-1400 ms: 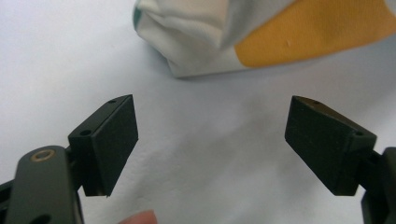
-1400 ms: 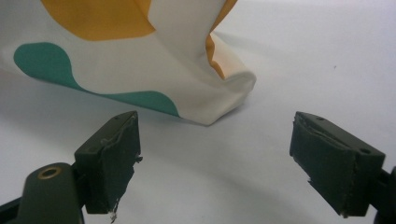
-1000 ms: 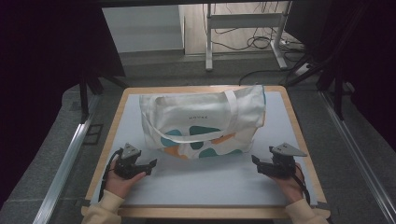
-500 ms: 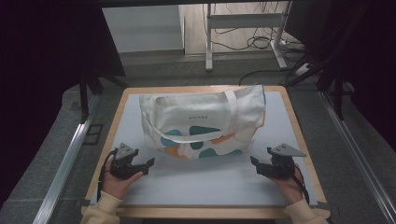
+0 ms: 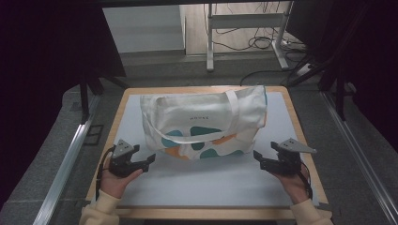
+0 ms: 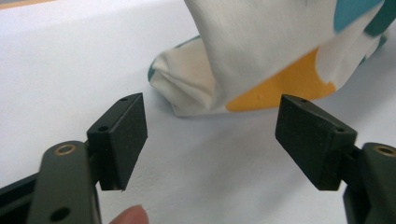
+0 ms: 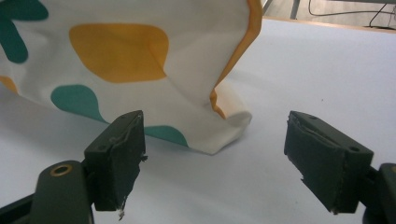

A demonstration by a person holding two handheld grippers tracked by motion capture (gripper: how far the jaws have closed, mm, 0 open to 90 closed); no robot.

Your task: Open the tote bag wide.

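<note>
Both grippers have crept slightly toward the tote bag (image 5: 202,123) on the counter (image 5: 206,185). We see the left gripper (image 5: 149,161) and right gripper (image 5: 257,159) with fingers wide, holding nothing.

a wooden table (image 5: 300,122) with a white top sits in the middle. the floor (image 5: 366,178) around it is grey carpet. far away stands a metal desk frame (image 5: 244,28) with black cables (image 5: 253,44) on the floor (all tangled). the left and right sides are very dark. a silver rail (image 5: 61,173) runs along the near left.
</note>
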